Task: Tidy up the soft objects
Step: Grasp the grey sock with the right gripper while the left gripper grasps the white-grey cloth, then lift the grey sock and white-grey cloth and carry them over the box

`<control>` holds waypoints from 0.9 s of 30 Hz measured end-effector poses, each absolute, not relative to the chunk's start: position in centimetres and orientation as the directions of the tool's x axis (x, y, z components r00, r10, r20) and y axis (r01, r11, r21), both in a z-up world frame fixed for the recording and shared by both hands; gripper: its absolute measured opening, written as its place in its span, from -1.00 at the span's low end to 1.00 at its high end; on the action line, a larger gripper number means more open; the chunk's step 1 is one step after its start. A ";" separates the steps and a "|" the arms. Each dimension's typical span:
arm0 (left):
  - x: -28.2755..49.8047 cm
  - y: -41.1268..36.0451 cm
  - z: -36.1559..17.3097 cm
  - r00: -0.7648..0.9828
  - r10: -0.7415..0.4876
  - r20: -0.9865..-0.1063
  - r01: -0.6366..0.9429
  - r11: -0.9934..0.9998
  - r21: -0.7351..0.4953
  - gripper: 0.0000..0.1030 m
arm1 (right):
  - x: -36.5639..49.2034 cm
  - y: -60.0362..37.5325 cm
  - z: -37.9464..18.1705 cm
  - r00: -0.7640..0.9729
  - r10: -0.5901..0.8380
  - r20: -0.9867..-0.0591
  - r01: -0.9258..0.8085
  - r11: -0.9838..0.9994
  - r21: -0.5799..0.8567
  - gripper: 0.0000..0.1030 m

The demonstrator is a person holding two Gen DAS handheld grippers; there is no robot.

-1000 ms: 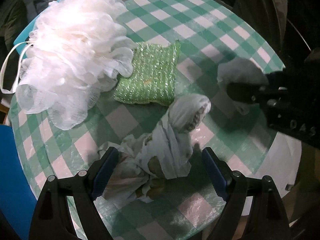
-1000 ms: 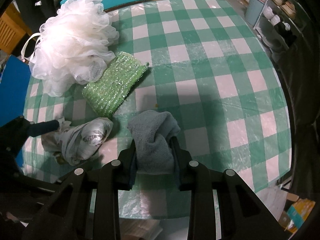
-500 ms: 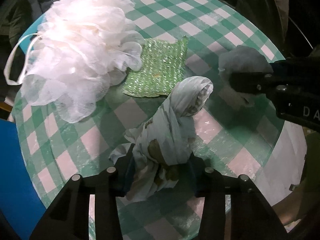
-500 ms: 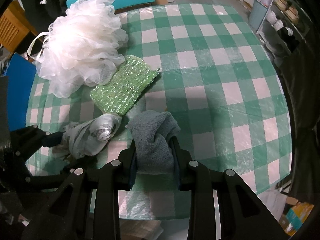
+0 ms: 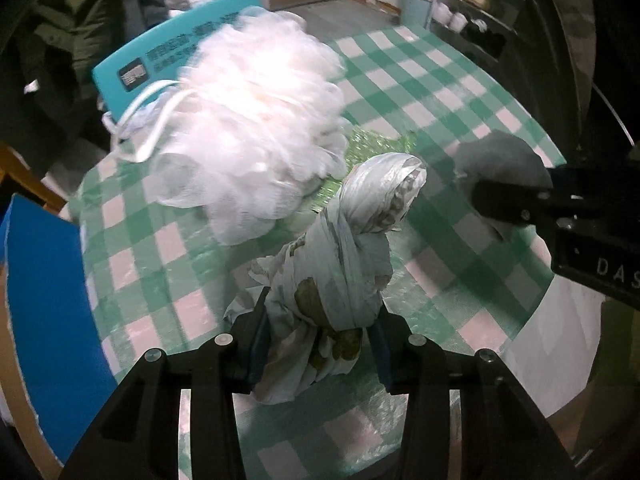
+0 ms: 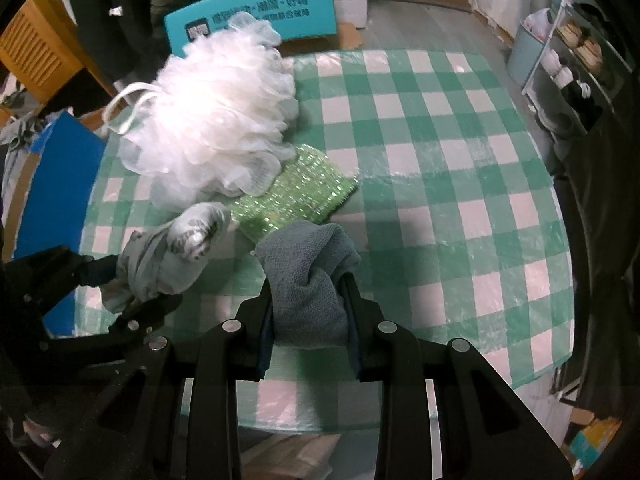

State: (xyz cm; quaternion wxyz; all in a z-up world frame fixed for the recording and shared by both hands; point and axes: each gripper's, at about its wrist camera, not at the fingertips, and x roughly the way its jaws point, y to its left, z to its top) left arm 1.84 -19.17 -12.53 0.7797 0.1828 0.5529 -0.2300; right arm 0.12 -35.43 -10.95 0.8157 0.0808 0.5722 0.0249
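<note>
Left tongs clamp limp knotted cloth bundle mid-frame; right tongs pinch soft grey towel; both light, compressible.

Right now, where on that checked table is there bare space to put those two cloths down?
The tablecloth lies bare right of the green scrubber, out to its far and right edges. The left side is crowded: the white mesh pouf overlaps the scrubber.

Dim indoor light; the white mesh pouf is overexposed and motion-blurred, and fisheye edges bend darkly.
</note>
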 end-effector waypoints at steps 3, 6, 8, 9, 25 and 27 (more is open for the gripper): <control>2.2 -18.4 -11.6 0.282 -0.164 -0.945 0.531 0.848 0.012 -0.14 | 0.1 -34.9 -10.2 0.362 0.139 -0.922 0.041 0.986 0.164 -0.46; 2.1 -17.5 -10.4 0.299 -0.170 -0.939 0.511 0.860 0.007 -0.14 | 0.0 -34.3 -9.3 0.377 0.148 -0.914 0.023 0.985 0.169 -0.46; 1.9 -17.3 -9.7 0.316 -0.171 -0.933 0.507 0.862 0.014 -0.14 | 0.0 -33.8 -8.9 0.385 0.150 -0.911 0.013 0.986 0.168 -0.46; 1.9 -17.2 -9.4 0.324 -0.170 -0.930 0.503 0.864 0.017 -0.14 | 0.0 -33.7 -8.6 0.390 0.152 -0.908 0.008 0.986 0.169 -0.46; 1.2 -14.0 -5.4 0.437 -0.158 -0.886 0.452 0.890 0.064 -0.14 | -0.1 -30.7 -4.9 0.452 0.201 -0.869 -0.074 0.979 0.189 -0.46; 1.2 -13.5 -5.2 0.433 -0.165 -0.886 0.444 0.895 0.051 -0.14 | -0.1 -30.2 -4.6 0.457 0.206 -0.865 -0.083 0.978 0.189 -0.46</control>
